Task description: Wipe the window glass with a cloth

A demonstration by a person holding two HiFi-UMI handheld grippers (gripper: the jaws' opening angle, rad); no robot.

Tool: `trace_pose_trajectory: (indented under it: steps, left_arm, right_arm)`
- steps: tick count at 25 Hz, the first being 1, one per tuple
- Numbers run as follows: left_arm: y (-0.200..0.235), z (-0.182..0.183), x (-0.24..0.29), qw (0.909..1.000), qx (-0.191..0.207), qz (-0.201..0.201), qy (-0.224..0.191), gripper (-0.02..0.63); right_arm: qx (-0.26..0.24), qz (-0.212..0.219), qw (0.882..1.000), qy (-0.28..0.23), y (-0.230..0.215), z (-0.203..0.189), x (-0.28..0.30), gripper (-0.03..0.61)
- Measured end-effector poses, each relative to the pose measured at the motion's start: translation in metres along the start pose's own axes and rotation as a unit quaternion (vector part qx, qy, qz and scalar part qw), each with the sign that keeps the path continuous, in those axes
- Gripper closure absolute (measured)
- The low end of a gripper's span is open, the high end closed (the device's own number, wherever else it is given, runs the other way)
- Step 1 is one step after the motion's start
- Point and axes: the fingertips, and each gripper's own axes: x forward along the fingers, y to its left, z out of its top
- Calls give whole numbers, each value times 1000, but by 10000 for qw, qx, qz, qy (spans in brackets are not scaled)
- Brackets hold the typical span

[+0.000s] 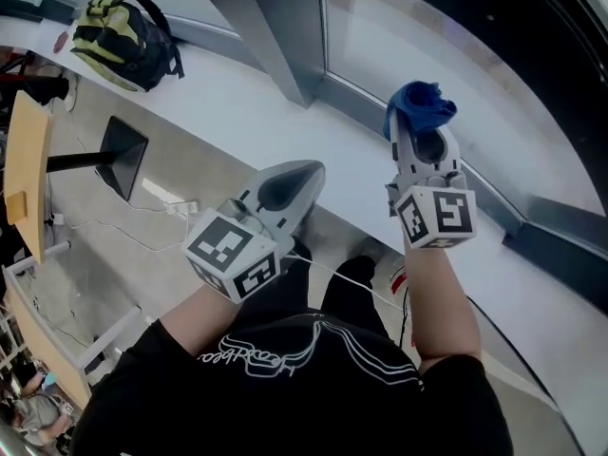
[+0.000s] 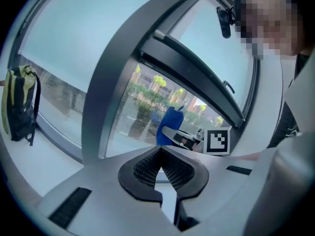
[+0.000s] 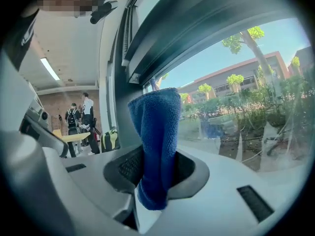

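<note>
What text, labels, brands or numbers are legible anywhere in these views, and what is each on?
White script lettering on the person's black shirt: upside down and creased, not readable.
The marker cube on the left gripper and the marker cube on the right gripper: square patterns only, no words.
The blue fuzzy cloth in the right gripper's jaws: no label shows.
The yellow-and-black backpack: no print legible.

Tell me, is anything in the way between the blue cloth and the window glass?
No, nothing visible. The right gripper is shut on the blue cloth, held up above the white sill, and only open air lies between it and the window glass.
</note>
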Motion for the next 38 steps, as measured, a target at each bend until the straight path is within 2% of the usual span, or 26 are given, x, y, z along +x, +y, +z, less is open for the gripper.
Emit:
trace_pose_trajectory:
  steps: [6, 12, 17, 29, 38]
  left_arm:
    - [71, 0, -43, 9992, -176, 355, -71, 609]
    - [124, 6, -72, 9978, -219, 617, -70, 609]
    - [144, 10, -81, 9982, -182, 576, -8, 609]
    - [138, 18, -67, 9994, -32, 333, 67, 609]
    - [91, 8, -41, 9997, 76, 94, 208, 609]
  right_arm:
    - [-75, 1, 10000, -10, 47, -13, 84, 485]
    - [-163, -415, 9989, -166, 52, -10, 142, 485]
    - [-178, -674, 9973, -212, 50, -6, 169, 486]
    - [-299, -969, 9945, -244, 35, -3, 158, 485]
    - [-311, -1151, 9925, -252, -3, -8, 106, 485]
